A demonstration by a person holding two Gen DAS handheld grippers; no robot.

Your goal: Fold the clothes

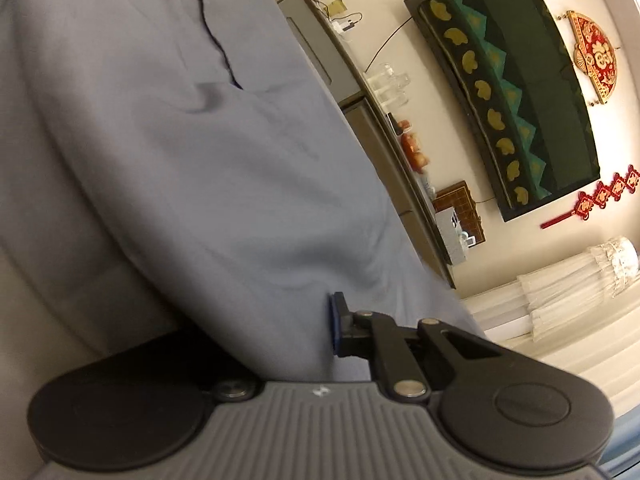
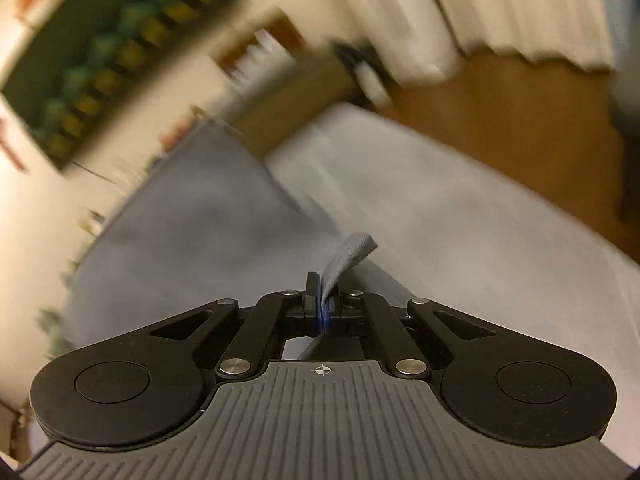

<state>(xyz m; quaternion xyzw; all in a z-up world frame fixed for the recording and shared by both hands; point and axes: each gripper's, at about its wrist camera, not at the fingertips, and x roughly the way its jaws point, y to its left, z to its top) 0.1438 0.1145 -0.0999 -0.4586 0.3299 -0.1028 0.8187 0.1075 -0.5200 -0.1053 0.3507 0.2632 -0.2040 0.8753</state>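
Pinching garment (image 2: 344,256), right gripper (image 2: 325,298) only.

right gripper (image 2: 323,298) clamped on grey garment (image 2: 192,236)

The blue-grey garment (image 1: 180,160) drapes over the left gripper (image 1: 334,330), hiding one finger completely, so whether it is pinching the cloth cannot be told. The garment runs past the top and left edges. In the right wrist view, motion blur smears the wall hanging (image 2: 116,56), curtains (image 2: 500,4) and shelf items into streaks.
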